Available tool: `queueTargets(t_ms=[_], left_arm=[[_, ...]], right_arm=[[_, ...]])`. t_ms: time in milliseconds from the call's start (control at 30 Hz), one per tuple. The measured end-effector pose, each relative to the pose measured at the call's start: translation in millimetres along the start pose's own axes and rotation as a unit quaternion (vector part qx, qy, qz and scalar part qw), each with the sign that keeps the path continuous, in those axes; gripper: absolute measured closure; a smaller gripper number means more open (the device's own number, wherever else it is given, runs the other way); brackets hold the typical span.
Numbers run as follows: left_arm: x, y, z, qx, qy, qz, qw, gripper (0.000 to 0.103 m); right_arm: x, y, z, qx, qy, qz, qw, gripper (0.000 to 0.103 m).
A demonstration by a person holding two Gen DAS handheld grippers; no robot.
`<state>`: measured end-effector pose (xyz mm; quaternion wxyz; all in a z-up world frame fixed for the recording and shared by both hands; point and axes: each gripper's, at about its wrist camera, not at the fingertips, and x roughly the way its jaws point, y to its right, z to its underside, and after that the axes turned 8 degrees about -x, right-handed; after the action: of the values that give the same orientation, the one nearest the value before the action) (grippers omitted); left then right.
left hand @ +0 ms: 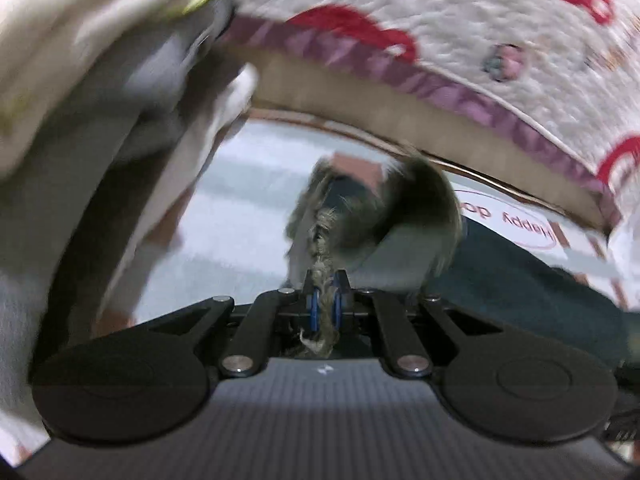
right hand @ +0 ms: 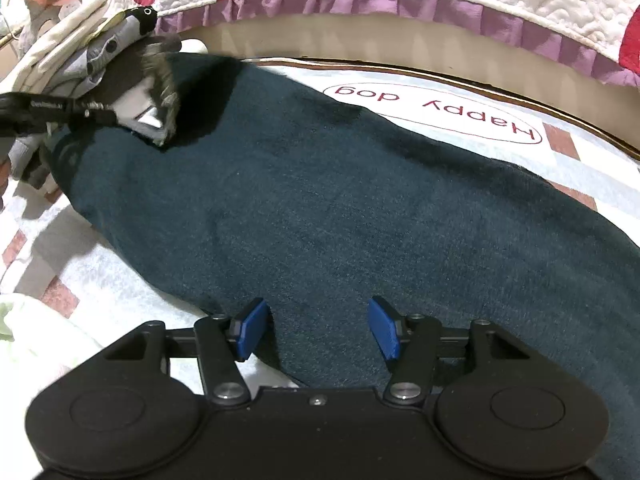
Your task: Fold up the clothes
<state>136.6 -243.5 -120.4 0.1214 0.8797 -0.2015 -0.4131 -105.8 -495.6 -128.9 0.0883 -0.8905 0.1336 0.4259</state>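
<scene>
A dark teal fleece garment lies spread on a white and pink patterned mat printed "Happy dog". My left gripper is shut on the garment's fuzzy grey-brown edge and lifts that corner, which curls over; the teal cloth trails off to the right. In the right wrist view the left gripper holds that corner at the garment's far left end. My right gripper is open, its blue pads just above the garment's near edge, holding nothing.
A quilted white bedspread with red shapes and a purple frill hangs over a bed edge along the back. A pile of grey and cream clothes sits at the far left. A pale cloth lies at the near left.
</scene>
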Motion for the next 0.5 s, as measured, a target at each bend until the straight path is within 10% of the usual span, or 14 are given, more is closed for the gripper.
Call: queueTargets(t_ms=[200,500], left_arm=[[5,-10,1,-0.032,0.004,0.021,0.9993,0.092],[19,-11,10,-0.034,-0.057,0.049,0.9965,0.045]], right_arm=[[-6,3,7,0.038,0.008,-0.017,0.999,0.040],[-47,19,36,0.112,0.018,-0.044,0.993,0.040]])
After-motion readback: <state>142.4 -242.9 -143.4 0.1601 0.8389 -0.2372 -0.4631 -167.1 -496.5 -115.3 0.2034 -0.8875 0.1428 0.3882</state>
